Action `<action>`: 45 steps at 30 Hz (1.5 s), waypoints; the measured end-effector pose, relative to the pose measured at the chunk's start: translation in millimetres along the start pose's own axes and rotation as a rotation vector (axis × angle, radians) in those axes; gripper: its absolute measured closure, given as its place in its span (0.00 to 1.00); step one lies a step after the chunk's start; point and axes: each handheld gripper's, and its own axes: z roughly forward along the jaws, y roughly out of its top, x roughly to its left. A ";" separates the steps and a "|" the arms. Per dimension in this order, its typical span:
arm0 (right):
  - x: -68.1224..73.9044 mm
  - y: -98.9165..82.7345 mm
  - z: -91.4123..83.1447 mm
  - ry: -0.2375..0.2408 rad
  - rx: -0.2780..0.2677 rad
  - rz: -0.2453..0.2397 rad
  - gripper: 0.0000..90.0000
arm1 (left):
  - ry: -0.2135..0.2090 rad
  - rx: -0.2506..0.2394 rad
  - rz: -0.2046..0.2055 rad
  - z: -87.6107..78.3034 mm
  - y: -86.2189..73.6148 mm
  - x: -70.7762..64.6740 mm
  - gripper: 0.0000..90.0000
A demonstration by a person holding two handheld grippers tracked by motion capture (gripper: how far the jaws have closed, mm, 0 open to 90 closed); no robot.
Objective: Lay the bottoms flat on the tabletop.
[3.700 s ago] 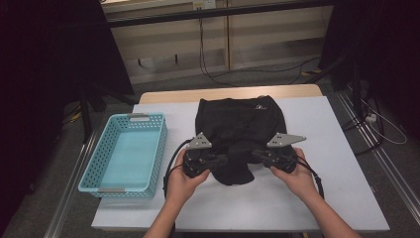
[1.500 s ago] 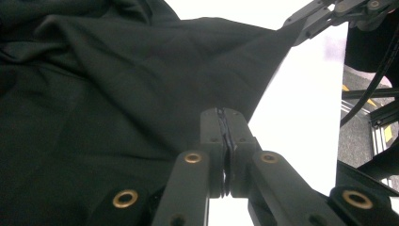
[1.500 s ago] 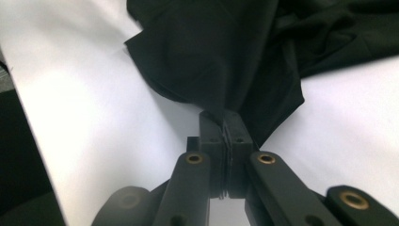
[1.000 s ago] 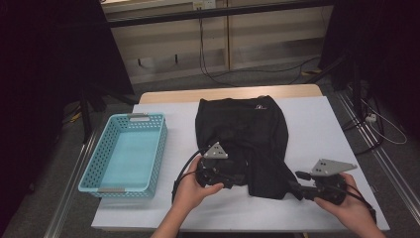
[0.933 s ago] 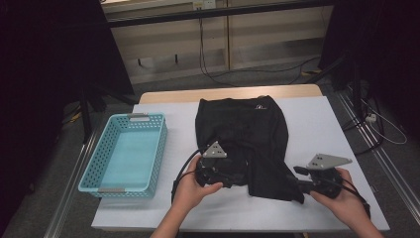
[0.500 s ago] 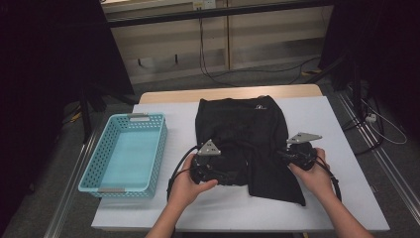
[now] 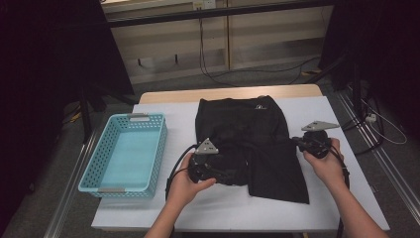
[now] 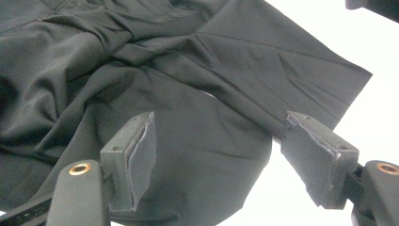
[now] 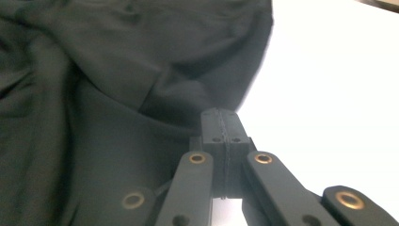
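A black garment [image 7: 250, 141] lies spread mid-table [image 7: 346, 198], beside an empty blue basket [image 7: 124, 156]. The left claw [image 8: 214, 160] hangs released over bunched cloth; the right claw [image 9: 221, 123], having just been closing, is clenched at the garment's edge.

**A curtained recording bay in a lab**

The place looks like a lab test station, not a home. A plain table [image 7: 341, 198] under a white cover stands on a grey floor. Black curtains [image 7: 54, 59] hang to the left and right of the table. Behind the table runs a low wall of pale panels [image 7: 267, 34], with loose cables [image 7: 218, 74] trailing down it to the floor. Metal rails [image 7: 391, 168] run along the floor beside the table's right edge.
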 end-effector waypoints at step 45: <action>8.7 -51.8 -26.8 0.097 0.127 0.061 1.00 | 0.004 -0.009 0.004 -2.9 2.9 -1.4 0.27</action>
